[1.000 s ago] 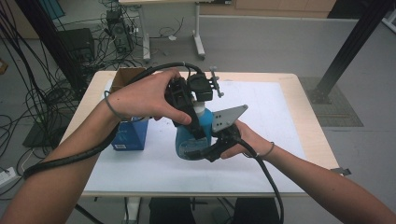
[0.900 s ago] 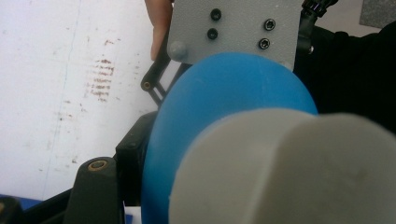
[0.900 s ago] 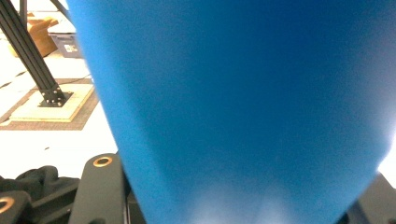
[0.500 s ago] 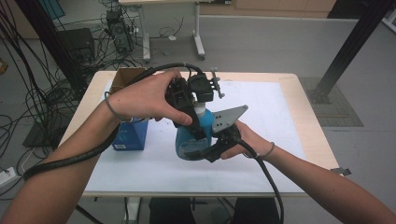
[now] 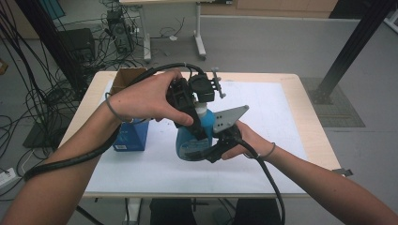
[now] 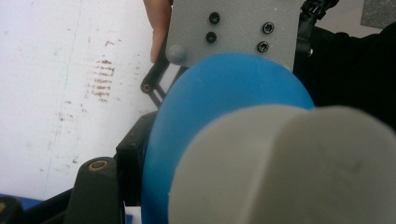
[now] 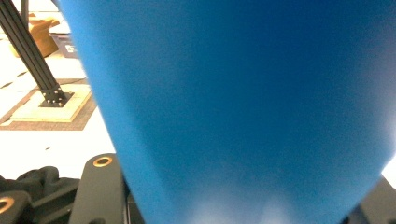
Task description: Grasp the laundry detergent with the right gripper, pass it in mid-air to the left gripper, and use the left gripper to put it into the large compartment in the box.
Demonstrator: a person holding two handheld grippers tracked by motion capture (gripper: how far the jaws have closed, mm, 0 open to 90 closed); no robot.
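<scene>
At the centre of the high view, the blue bottle (image 5: 190,140) stands on the worktop (image 5: 291,117), its pale cap (image 6: 285,163) largely hidden by the left tongs (image 5: 199,101) clenched around it. The right tongs (image 5: 211,149) grasp its body low down. A blue box (image 5: 133,136) sits just left; open room lies to the right.

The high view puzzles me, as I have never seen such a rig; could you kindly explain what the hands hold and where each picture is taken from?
A person works at a table covered with a white sheet, with a hand-held two-jaw tool in each hand. One camera looks down from above; one rides on each tool.

The right gripper is shut on the body of a blue bottle, which looms large in the right gripper view. The left gripper comes down onto the bottle's white cap, and appears shut on it. A blue box and an open cardboard box stand at the left.
</scene>
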